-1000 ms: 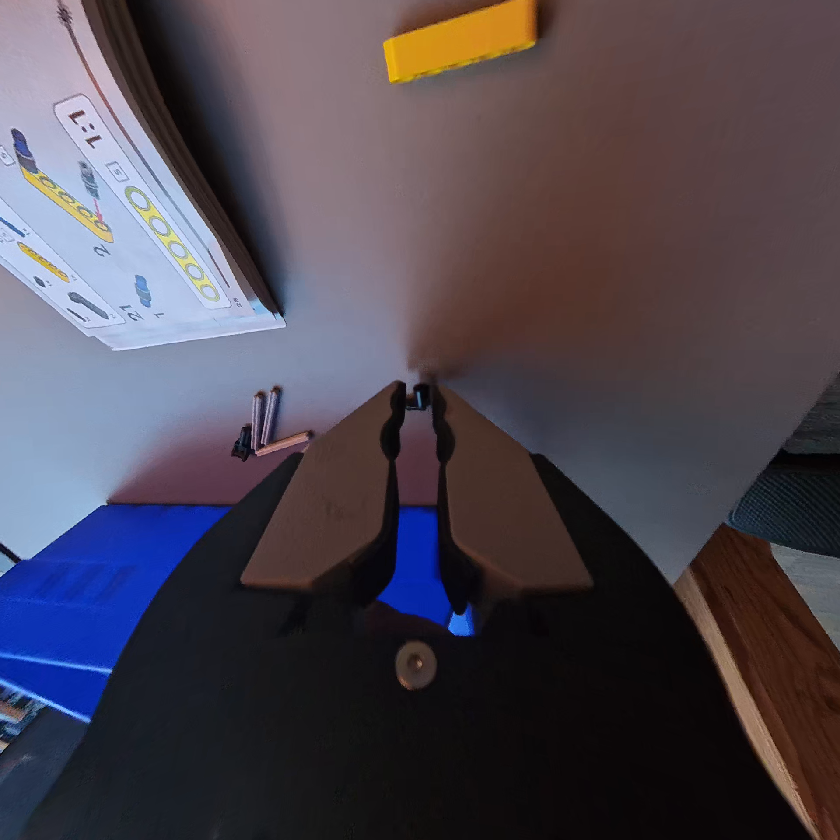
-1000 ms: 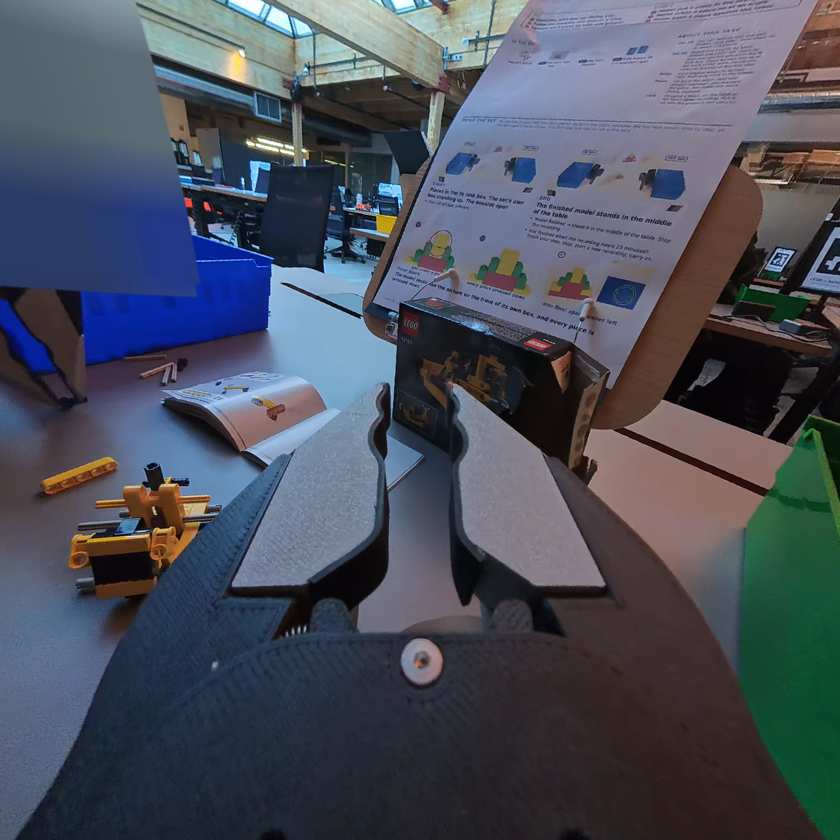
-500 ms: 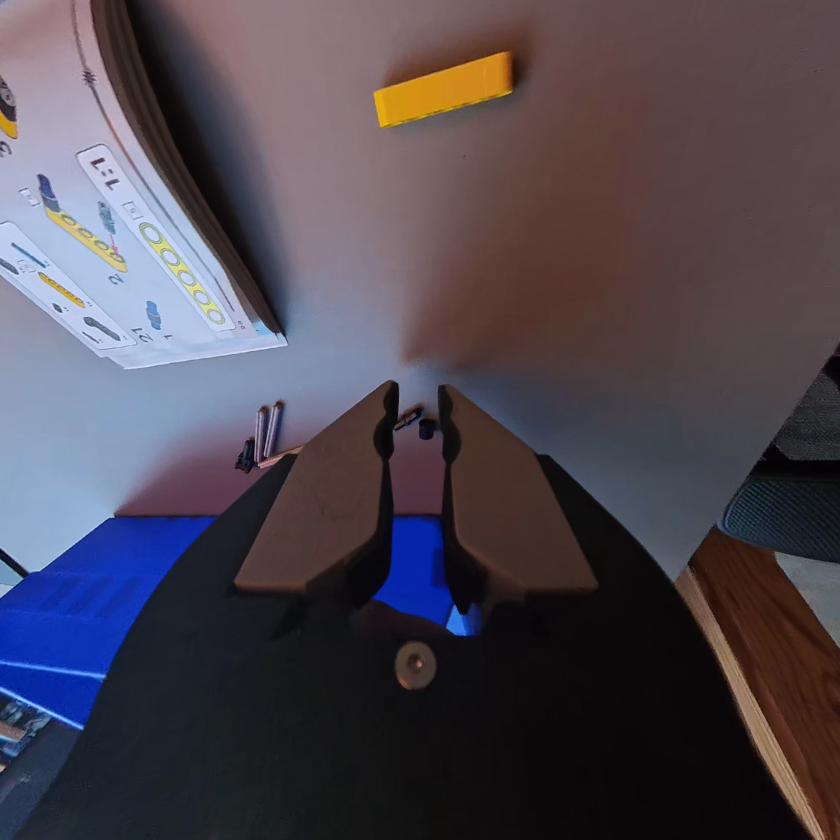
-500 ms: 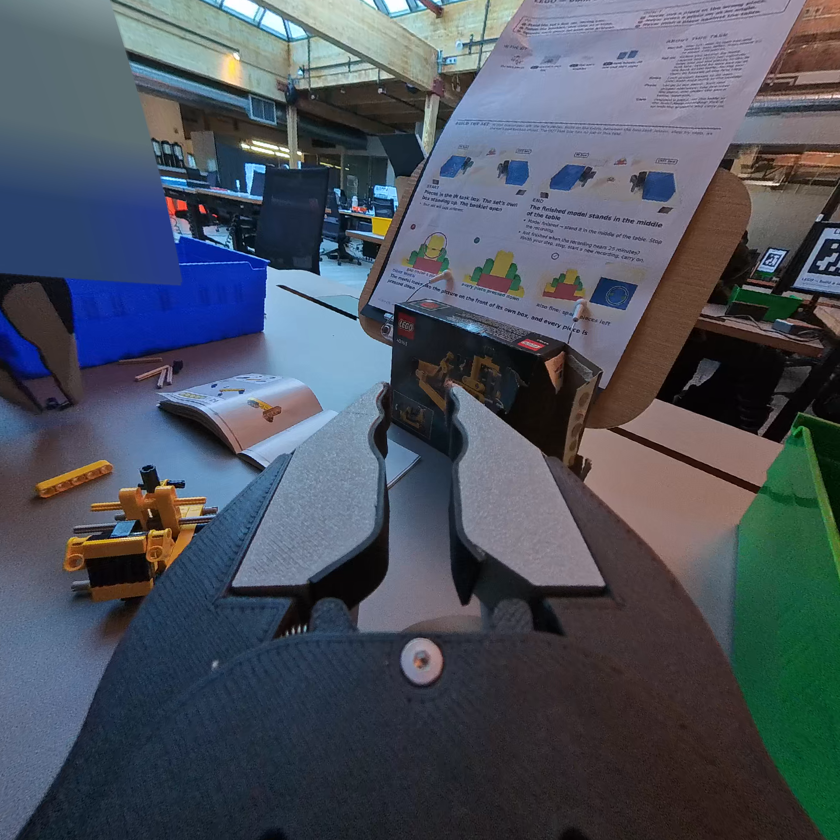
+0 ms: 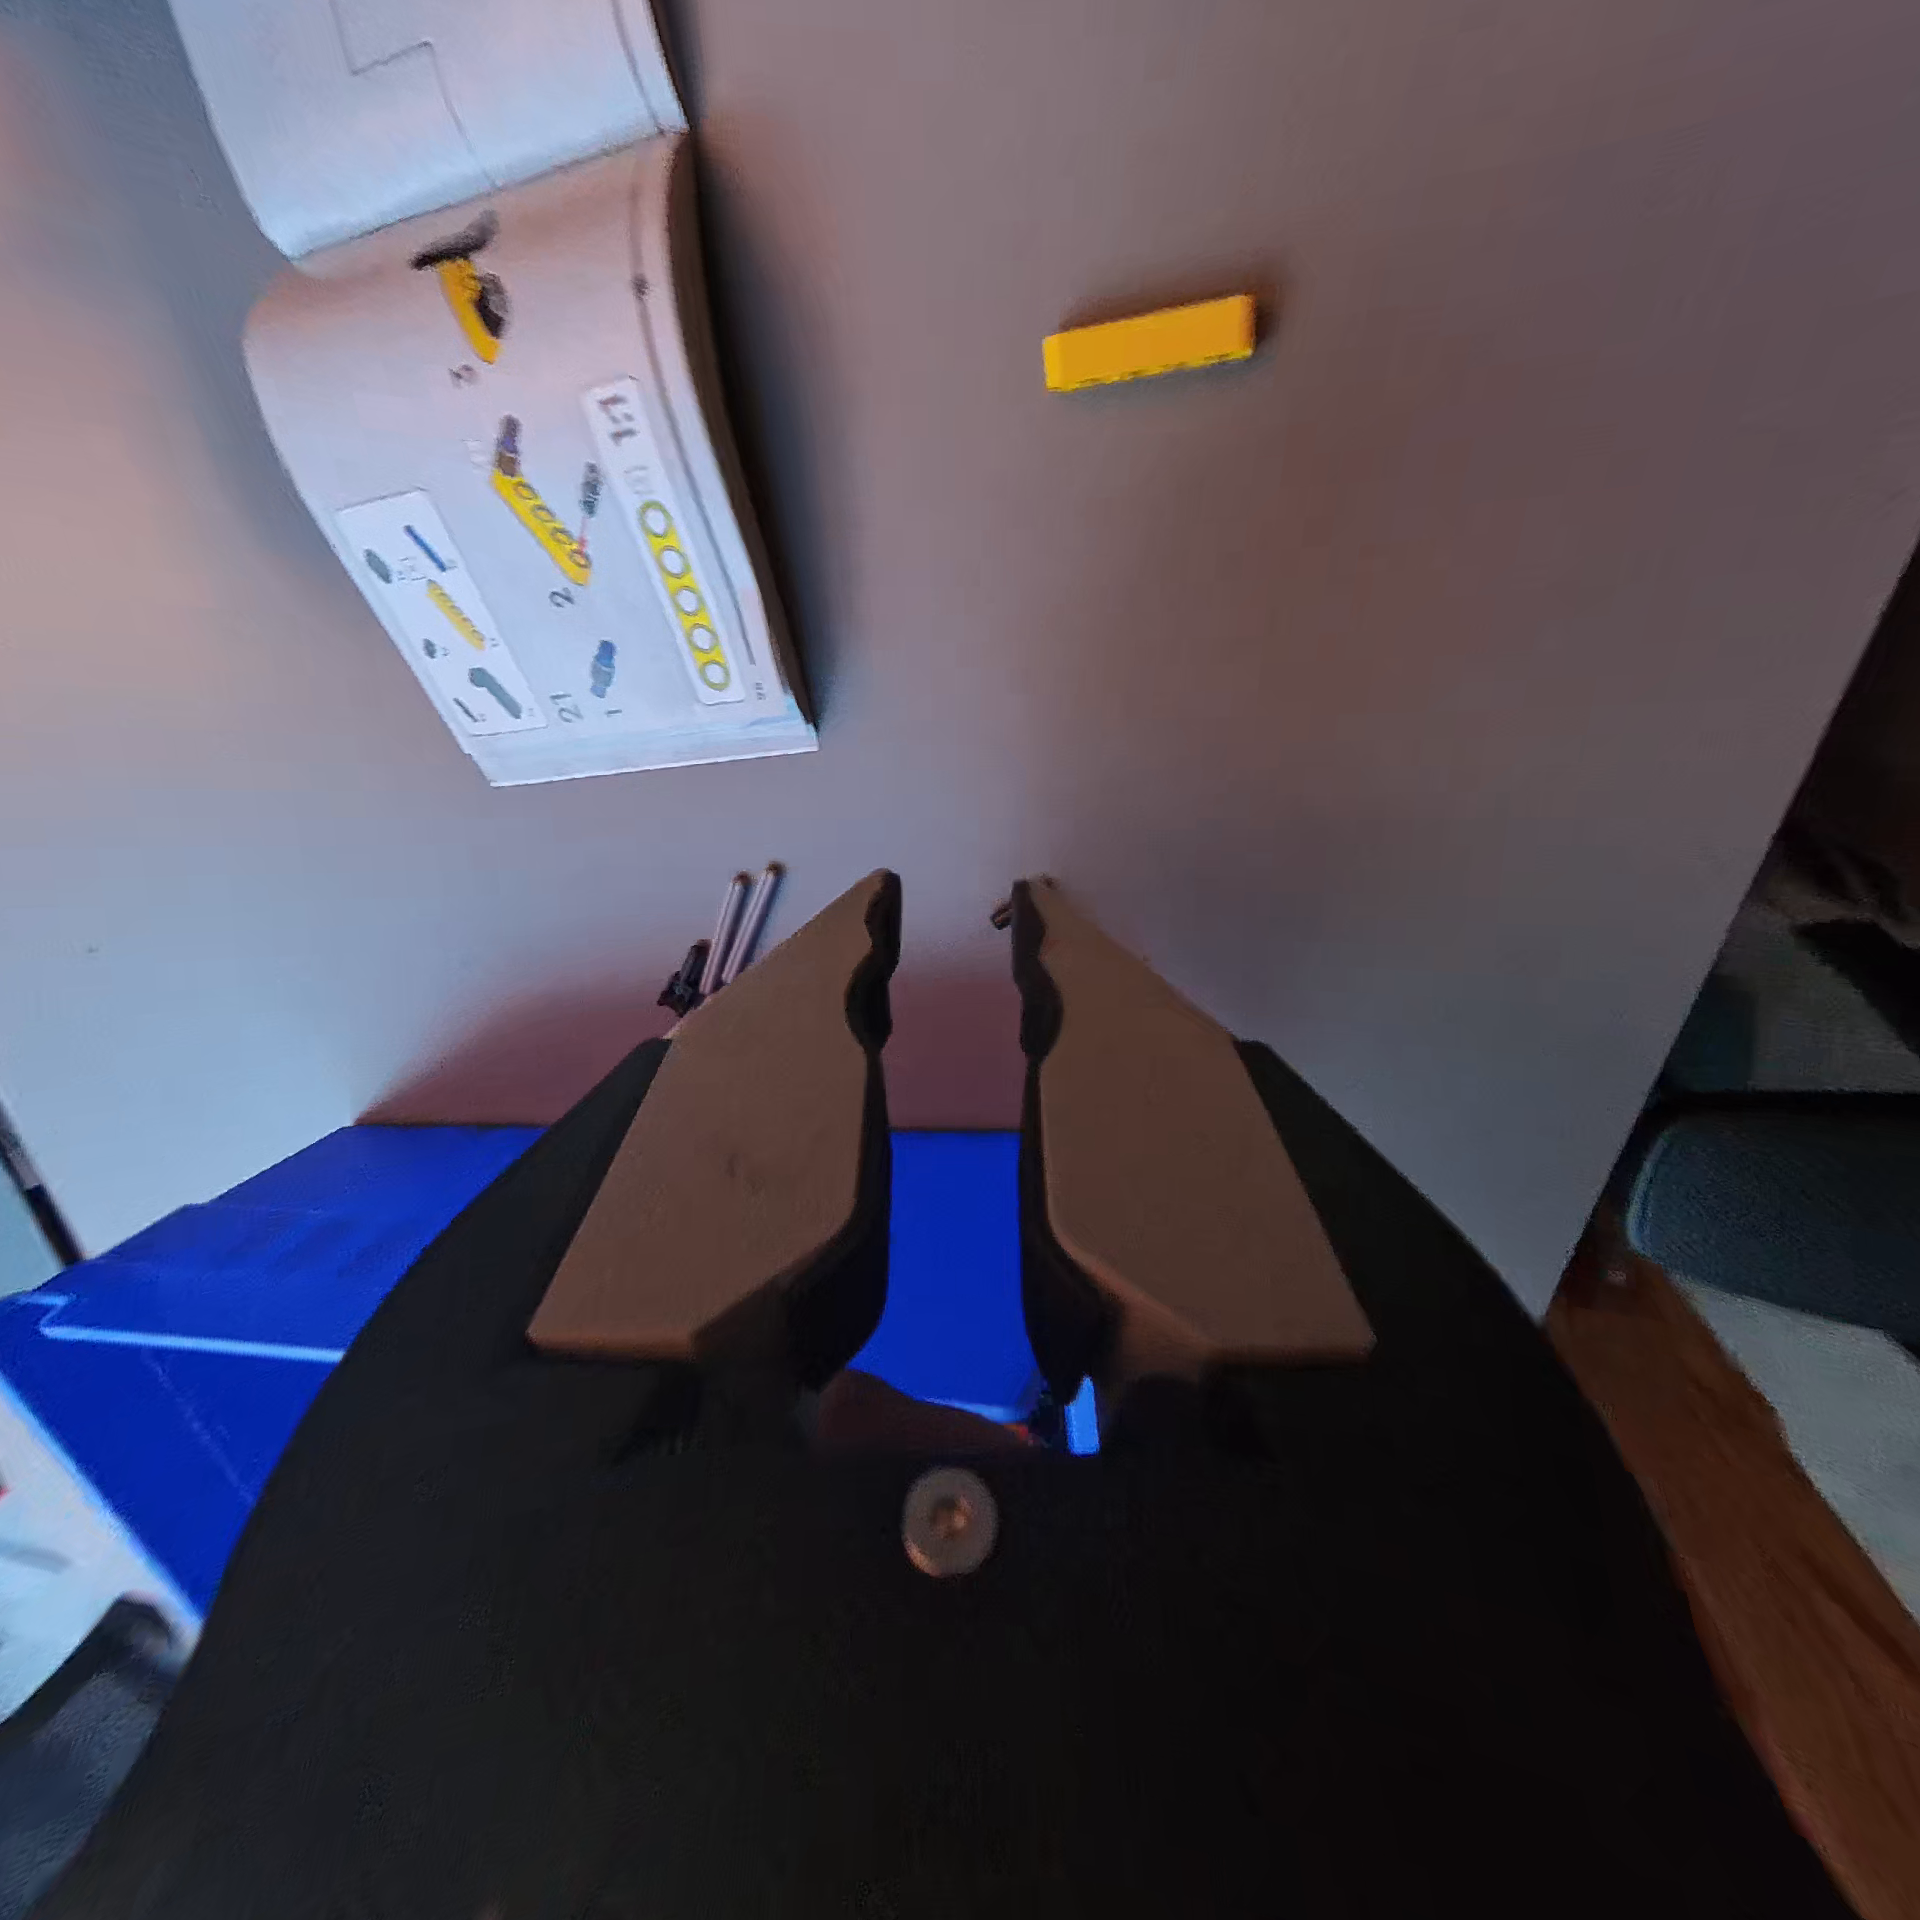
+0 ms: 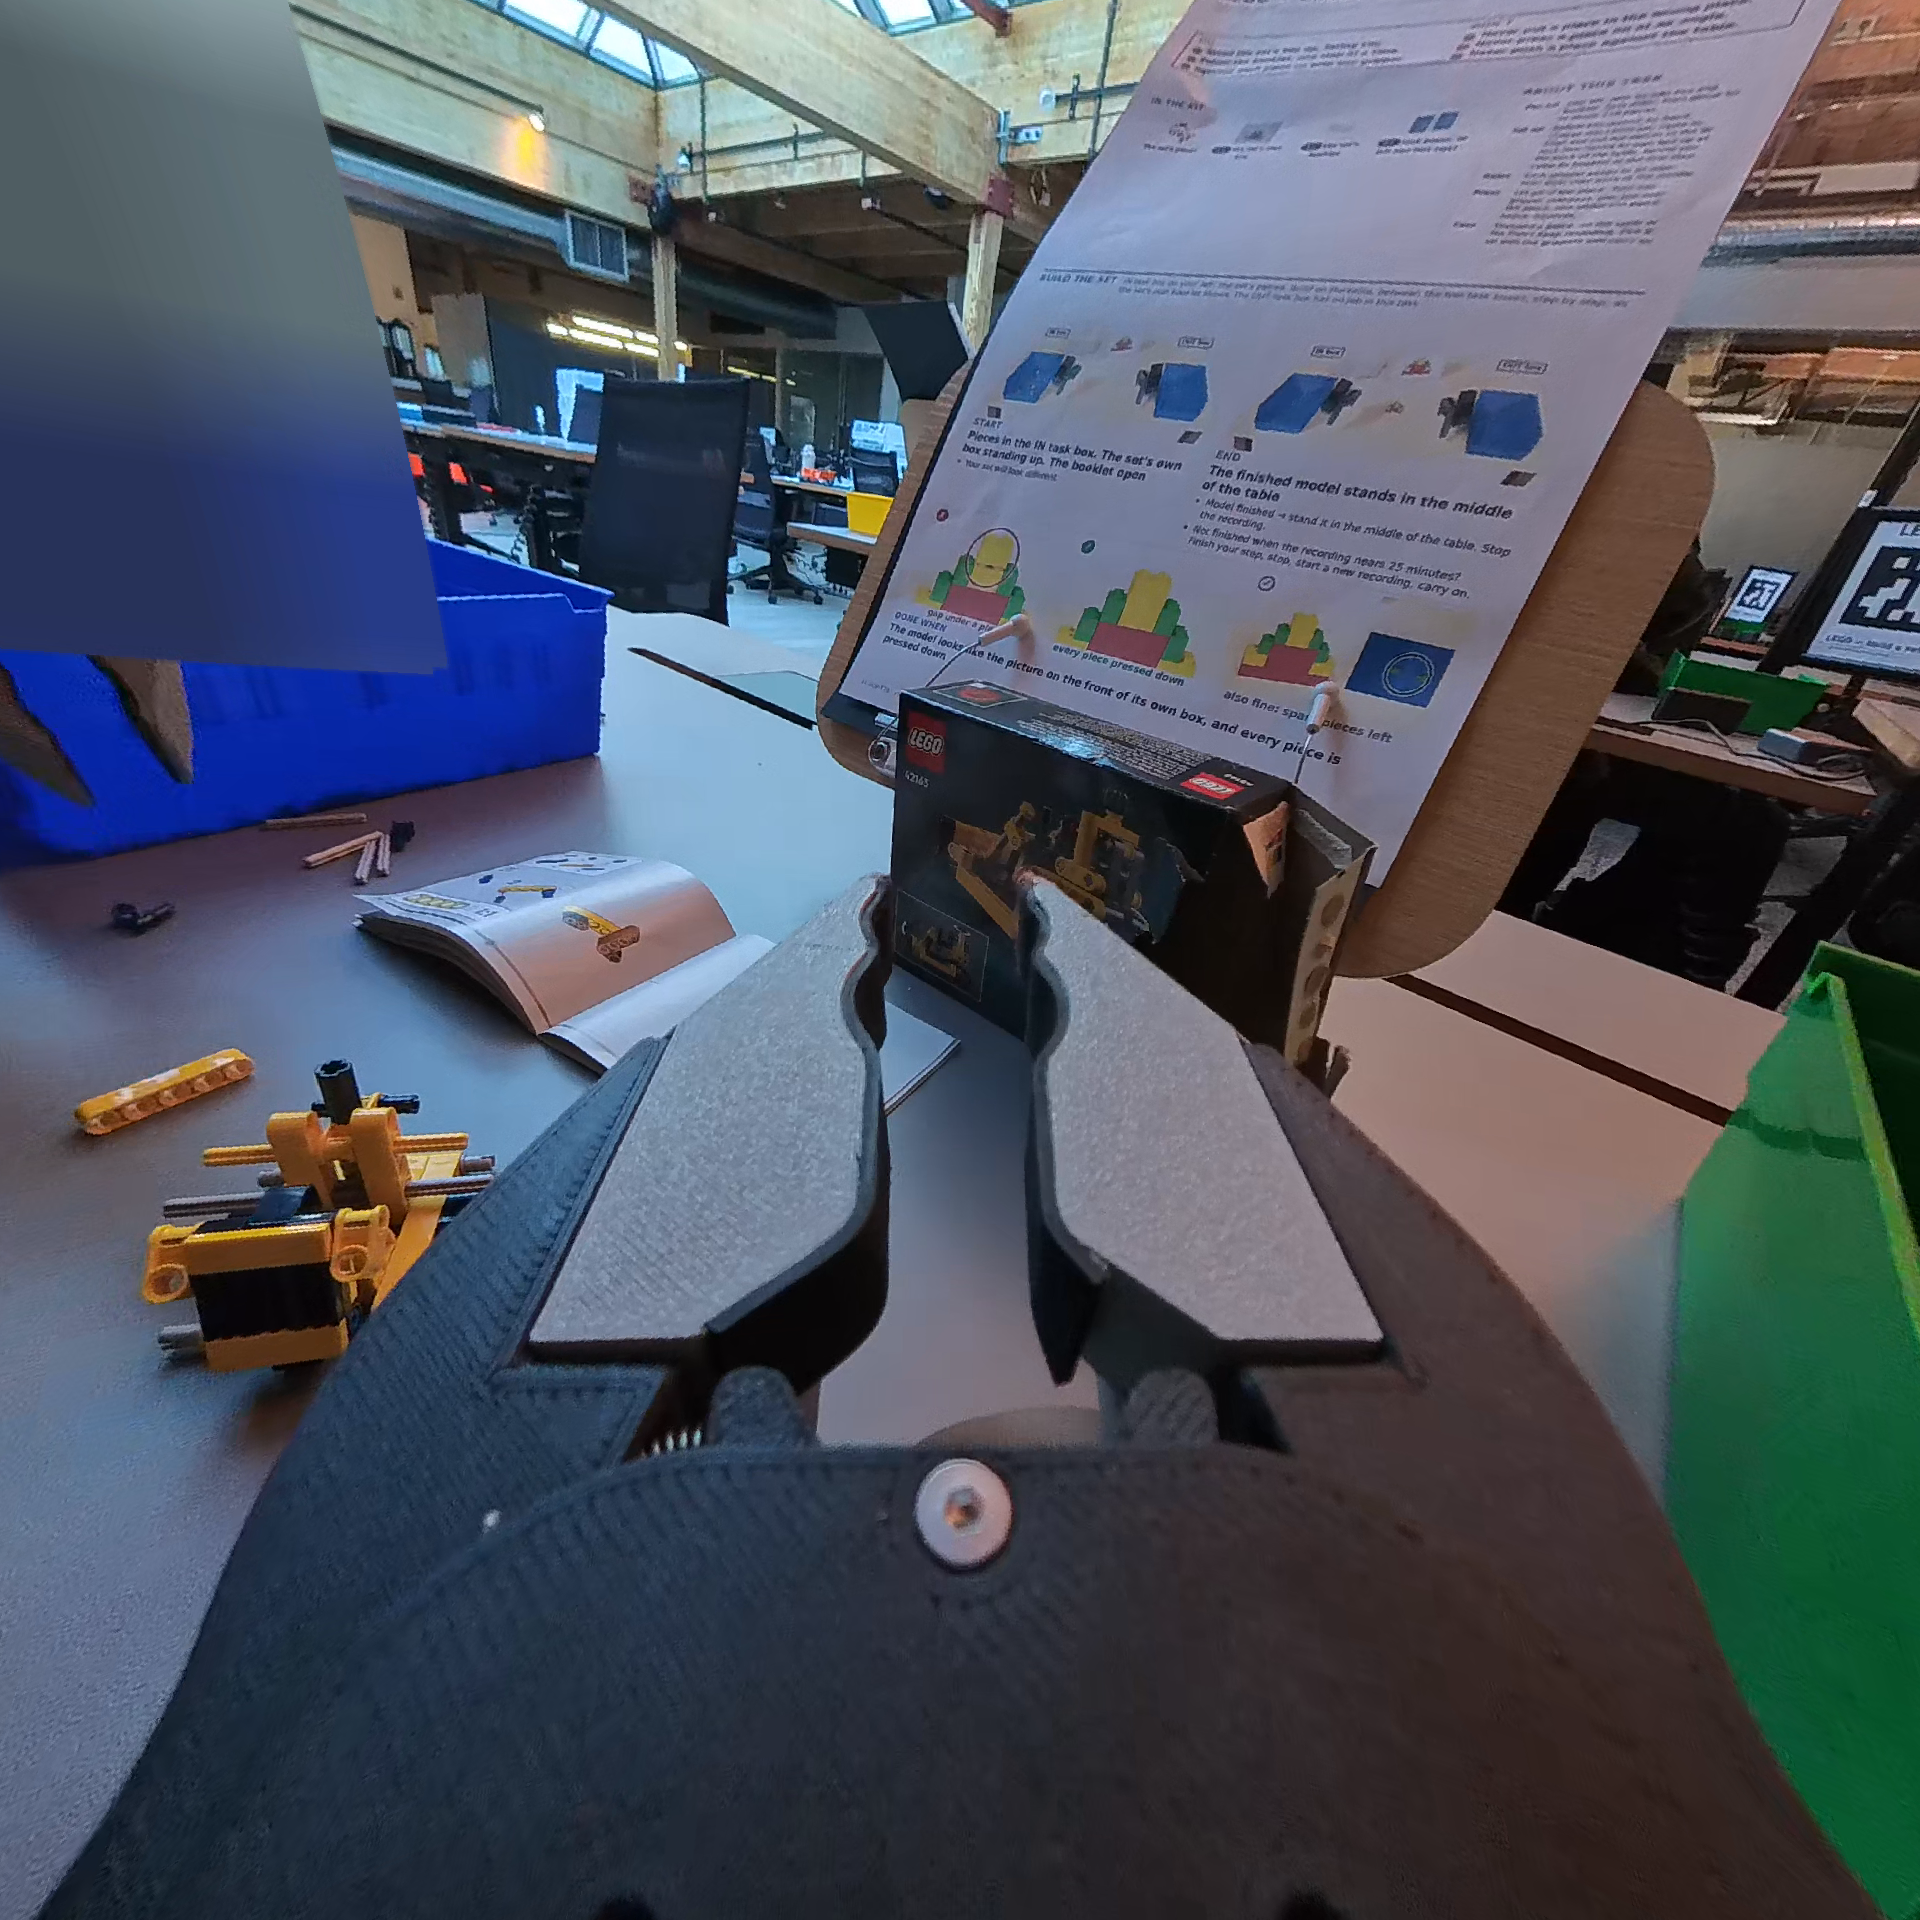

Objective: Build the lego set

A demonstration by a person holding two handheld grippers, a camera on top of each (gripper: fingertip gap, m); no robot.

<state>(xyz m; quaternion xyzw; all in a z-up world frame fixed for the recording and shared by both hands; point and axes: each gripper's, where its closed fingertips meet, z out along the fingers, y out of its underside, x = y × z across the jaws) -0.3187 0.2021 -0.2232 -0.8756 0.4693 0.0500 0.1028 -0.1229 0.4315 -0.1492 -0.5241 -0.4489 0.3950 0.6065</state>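
Observation:
My left gripper [image 5: 954, 900] is open and empty, held above the dark table [image 5: 1351, 727]. A small black pin [image 5: 1000, 916] peeks out beside its right fingertip; it also lies on the table in the right wrist view [image 6: 140, 914], under the left gripper's fingers [image 6: 156, 717]. A yellow beam [image 5: 1148, 341] lies farther ahead and also shows in the right wrist view [image 6: 164, 1091]. A part-built yellow and black model [image 6: 301, 1226] stands left of my right gripper [image 6: 956, 909], which is open and empty.
An open instruction booklet [image 5: 520, 499] lies left of the beam. Grey axles [image 5: 743, 925] and tan ones [image 6: 348, 852] lie by a blue bin [image 6: 416, 717]. The set's box [image 6: 1091, 862] stands before a board with a sheet [image 6: 1351, 416]. A green bin [image 6: 1818, 1351] is right. Tip to tip, the grippers are about 30 cm apart.
My left gripper was shut on the small black pin, then opened and let it go onto the table, and drew back and up. My right gripper has barely moved.

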